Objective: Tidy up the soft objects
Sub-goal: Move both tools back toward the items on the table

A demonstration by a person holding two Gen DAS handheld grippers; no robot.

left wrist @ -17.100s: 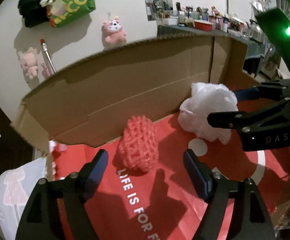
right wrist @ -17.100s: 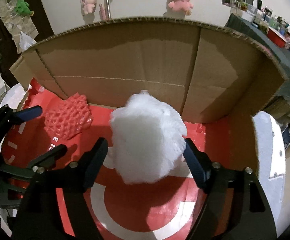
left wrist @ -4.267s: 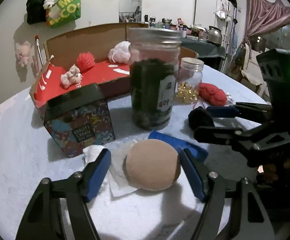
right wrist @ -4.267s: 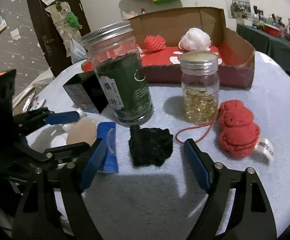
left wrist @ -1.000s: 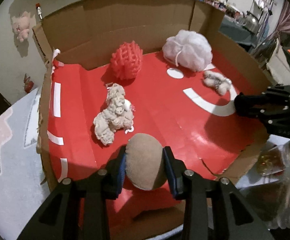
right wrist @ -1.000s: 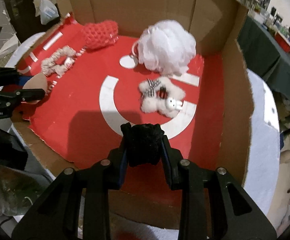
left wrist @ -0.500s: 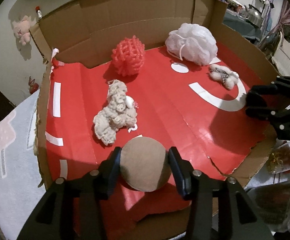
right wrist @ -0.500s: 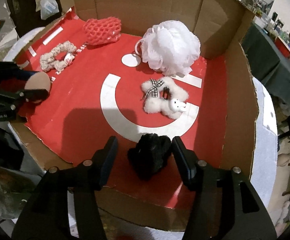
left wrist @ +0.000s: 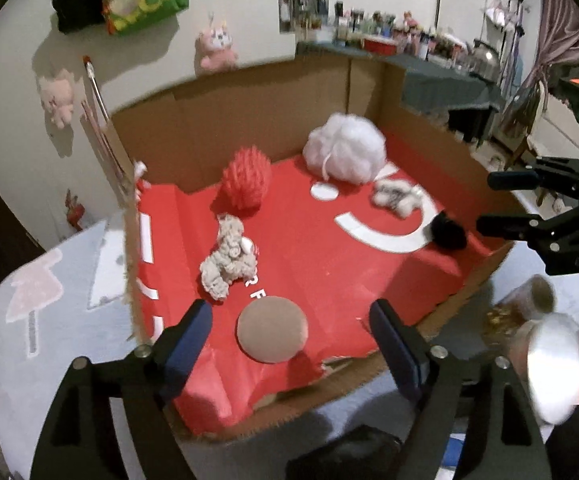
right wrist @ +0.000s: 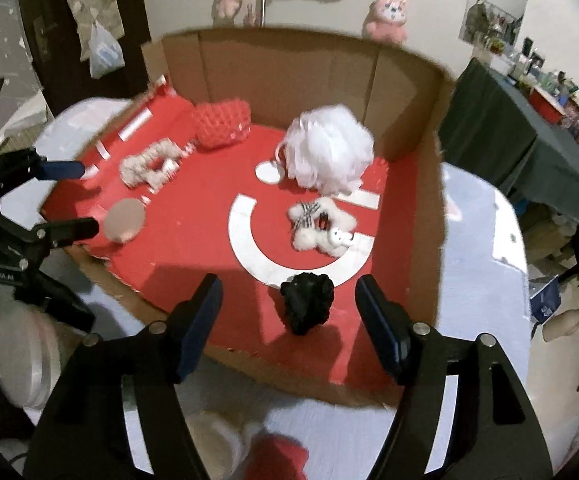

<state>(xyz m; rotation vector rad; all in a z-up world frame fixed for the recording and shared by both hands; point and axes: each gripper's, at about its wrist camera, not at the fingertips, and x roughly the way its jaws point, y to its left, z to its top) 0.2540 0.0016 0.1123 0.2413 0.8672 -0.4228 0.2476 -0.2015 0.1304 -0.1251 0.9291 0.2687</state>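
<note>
Cardboard box, left wrist view: the red-lined cardboard box (left wrist: 485,276) lay ahead of the left tool (left wrist: 293,332), its low front edge just under the fingertips, likely so soft things could be dropped in from above.
Left tool: spread wide and gripping nothing; the tan round puff (left wrist: 271,329) lay flat on the red floor between and just beyond its blue pads, apparently released there.
Box contents ahead: a beige knitted toy (left wrist: 228,262) just past the puff to the left, a red mesh ball (left wrist: 246,183) farther on by the back wall, a white bath pouf (left wrist: 344,148) far right of that, and a small white plush (left wrist: 398,197) in front of the pouf.
Right side: the right tool (left wrist: 497,202) hung over the box's right edge, with the black fuzzy piece (left wrist: 448,233) just off its lower finger.
Bench: a blurred jar (left wrist: 549,360) stood outside the box, near right.

Right wrist view, right tool (right wrist: 289,312): spread wide, empty; the black fuzzy piece (right wrist: 308,303) sat between its pads on the box floor, touching neither.
Contents ahead: small white plush (right wrist: 321,228), then white bath pouf (right wrist: 327,153); red mesh ball (right wrist: 222,124) and beige knitted toy (right wrist: 151,166) far left.
Left tool (right wrist: 75,200): at the left rim, the puff (right wrist: 124,220) just beside it.
Judgement: both pieces looked delivered; any soft items on the bench remained.
</note>
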